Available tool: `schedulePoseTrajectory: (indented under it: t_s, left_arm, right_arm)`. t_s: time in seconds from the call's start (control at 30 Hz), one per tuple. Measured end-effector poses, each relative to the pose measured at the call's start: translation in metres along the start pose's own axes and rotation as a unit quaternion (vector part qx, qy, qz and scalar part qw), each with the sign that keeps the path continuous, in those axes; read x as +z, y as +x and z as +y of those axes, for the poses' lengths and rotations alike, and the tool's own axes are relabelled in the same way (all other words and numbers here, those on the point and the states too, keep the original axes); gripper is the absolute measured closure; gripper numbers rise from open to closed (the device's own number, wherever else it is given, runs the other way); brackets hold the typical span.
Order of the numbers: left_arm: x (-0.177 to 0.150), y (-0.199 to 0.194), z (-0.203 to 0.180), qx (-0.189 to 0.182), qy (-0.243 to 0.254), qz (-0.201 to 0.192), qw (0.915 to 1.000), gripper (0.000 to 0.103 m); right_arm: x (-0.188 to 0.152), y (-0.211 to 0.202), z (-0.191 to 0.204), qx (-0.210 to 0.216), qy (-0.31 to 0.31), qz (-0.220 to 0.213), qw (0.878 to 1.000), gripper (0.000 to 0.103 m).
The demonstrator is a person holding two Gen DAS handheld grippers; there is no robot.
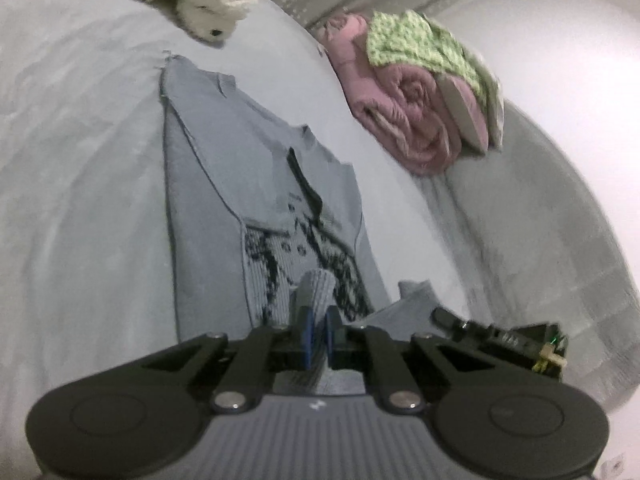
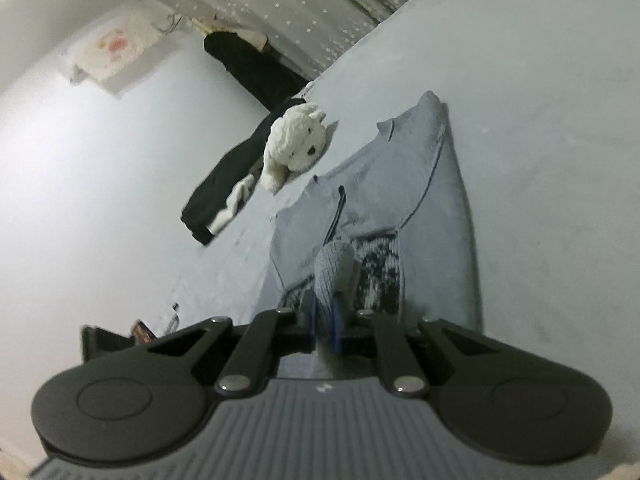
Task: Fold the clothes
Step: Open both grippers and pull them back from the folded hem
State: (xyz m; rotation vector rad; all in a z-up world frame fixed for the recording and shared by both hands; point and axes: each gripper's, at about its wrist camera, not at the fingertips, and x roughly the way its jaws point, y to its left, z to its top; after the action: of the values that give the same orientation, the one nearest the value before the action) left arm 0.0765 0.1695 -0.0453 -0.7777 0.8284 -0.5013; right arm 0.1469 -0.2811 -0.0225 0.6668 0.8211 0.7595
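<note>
A grey knitted sweater (image 1: 224, 184) with a dark pattern across its front lies spread on the pale bed sheet (image 1: 80, 200), its far end reaching toward a white plush toy (image 1: 208, 4) that rests near the edge of the bed. The left gripper (image 1: 318, 332) has its blue-padded fingers (image 1: 306, 334) closed tight on a bunched fold of the sweater's ribbed knit, which stands up in a small hump just ahead of the pads. In the right wrist view, the right gripper (image 2: 324, 322) does the same: its fingers (image 2: 338, 326) are clamped on another raised fold of the same sweater (image 2: 420, 184), the cloth pinched between the pads and rising above them. Part of the right gripper's body also shows at the lower right of the left wrist view, close beside the garment. Beyond the sweater, a rolled pink blanket (image 1: 400, 120) lies on the bed with a green patterned cloth (image 1: 420, 44) draped over it. A dark garment (image 2: 236, 160) hangs beside the plush toy (image 2: 296, 144) at the bed's edge.
</note>
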Motion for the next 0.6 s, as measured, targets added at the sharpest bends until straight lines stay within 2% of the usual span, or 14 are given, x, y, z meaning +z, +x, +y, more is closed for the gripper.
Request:
schedulePoseTrajectory:
  t_s: [0.23, 0.5, 0.6]
  left_arm:
    - [0.014, 0.005, 0.03, -0.036, -0.067, -0.036, 0.9965, 0.097]
    - [0.024, 0.027, 0.052, -0.022, -0.088, -0.055, 0.9944, 0.097]
    - [0.025, 0.032, 0.056, 0.008, -0.081, -0.063, 0.9947, 0.097]
  right_arm:
    - [0.016, 0.019, -0.023, 0.01, 0.038, -0.017, 0.999, 0.092]
    - [0.03, 0.035, -0.052, 0.001, 0.074, -0.034, 0.997, 0.092]
    - [0.03, 0.036, -0.062, -0.015, 0.082, -0.039, 0.996, 0.092]
